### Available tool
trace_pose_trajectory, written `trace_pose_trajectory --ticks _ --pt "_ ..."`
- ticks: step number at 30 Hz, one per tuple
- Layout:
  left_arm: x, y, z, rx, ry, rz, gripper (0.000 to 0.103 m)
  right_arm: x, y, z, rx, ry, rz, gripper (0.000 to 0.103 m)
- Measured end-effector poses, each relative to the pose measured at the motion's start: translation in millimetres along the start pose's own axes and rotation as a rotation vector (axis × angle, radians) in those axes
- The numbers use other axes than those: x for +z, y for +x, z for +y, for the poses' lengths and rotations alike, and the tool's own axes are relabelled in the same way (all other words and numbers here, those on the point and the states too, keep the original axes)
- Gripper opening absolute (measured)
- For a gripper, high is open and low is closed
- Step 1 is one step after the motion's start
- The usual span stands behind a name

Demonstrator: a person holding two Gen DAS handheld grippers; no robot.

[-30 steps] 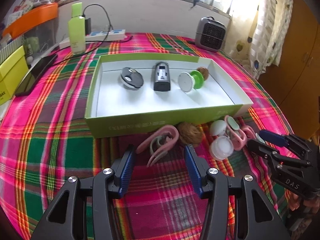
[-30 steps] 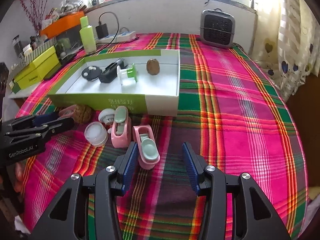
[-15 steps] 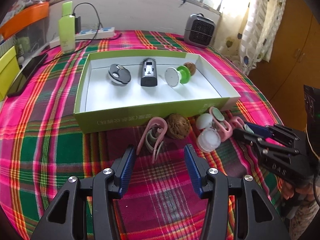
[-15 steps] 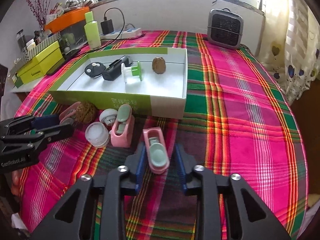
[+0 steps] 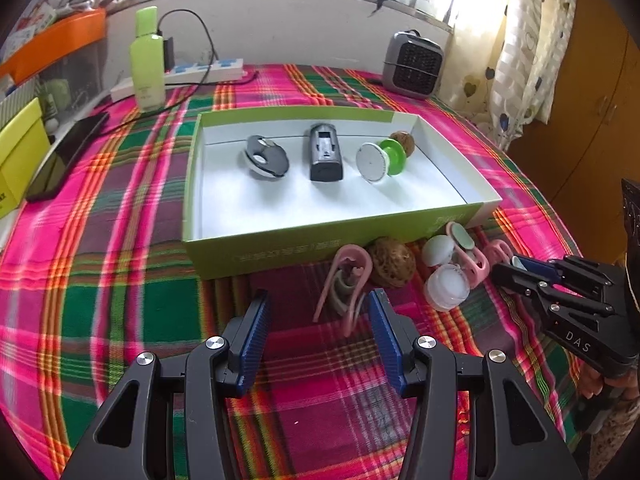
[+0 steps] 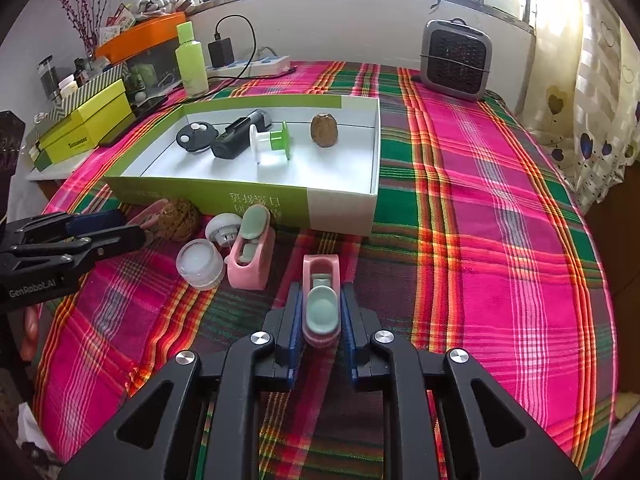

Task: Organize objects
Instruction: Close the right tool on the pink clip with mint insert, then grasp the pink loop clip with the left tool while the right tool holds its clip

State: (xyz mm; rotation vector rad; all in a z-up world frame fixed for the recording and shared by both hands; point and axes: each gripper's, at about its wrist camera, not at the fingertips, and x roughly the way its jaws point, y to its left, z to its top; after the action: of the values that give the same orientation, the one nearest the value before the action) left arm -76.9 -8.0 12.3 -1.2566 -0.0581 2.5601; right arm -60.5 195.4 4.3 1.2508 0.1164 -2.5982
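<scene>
A green box (image 5: 280, 250) (image 6: 200, 196) on the plaid cloth holds a black disc (image 5: 266, 156), a dark grey device (image 5: 325, 157), a green-white spool (image 5: 380, 158) and a walnut (image 6: 324, 130). In front lie a pink clip (image 5: 344, 276), a brown walnut (image 5: 390, 262), a white jar (image 6: 200, 264), a white plug (image 6: 223, 228) and a pink holder (image 6: 250, 254). My right gripper (image 6: 321, 314) is shut on a second pink-and-green holder (image 6: 321, 300). My left gripper (image 5: 318, 332) is open just before the pink clip.
A grey heater (image 6: 456, 58), a green bottle (image 5: 147, 60), a power strip (image 5: 200, 72), a phone (image 5: 66, 156) and yellow boxes (image 6: 84, 128) stand around the back and left edges. Bare cloth spreads to the right (image 6: 500, 220).
My right gripper closed fully on the pink-and-green holder. My left gripper drifted slightly left, staying open before the pink clip.
</scene>
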Motion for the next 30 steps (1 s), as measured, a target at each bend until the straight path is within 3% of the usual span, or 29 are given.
trace_pose_trajectory --ticks 22,30 --pt "10.6 13.1 -9.6 0.037 0.043 0.003 0.048 7.2 6.8 -0.8 -0.009 -0.005 0.007 0.019" --pt "10.9 13.9 -10.9 0.054 0.052 -0.002 0.031 8.2 7.9 -0.6 -0.006 -0.003 0.006 0.019"
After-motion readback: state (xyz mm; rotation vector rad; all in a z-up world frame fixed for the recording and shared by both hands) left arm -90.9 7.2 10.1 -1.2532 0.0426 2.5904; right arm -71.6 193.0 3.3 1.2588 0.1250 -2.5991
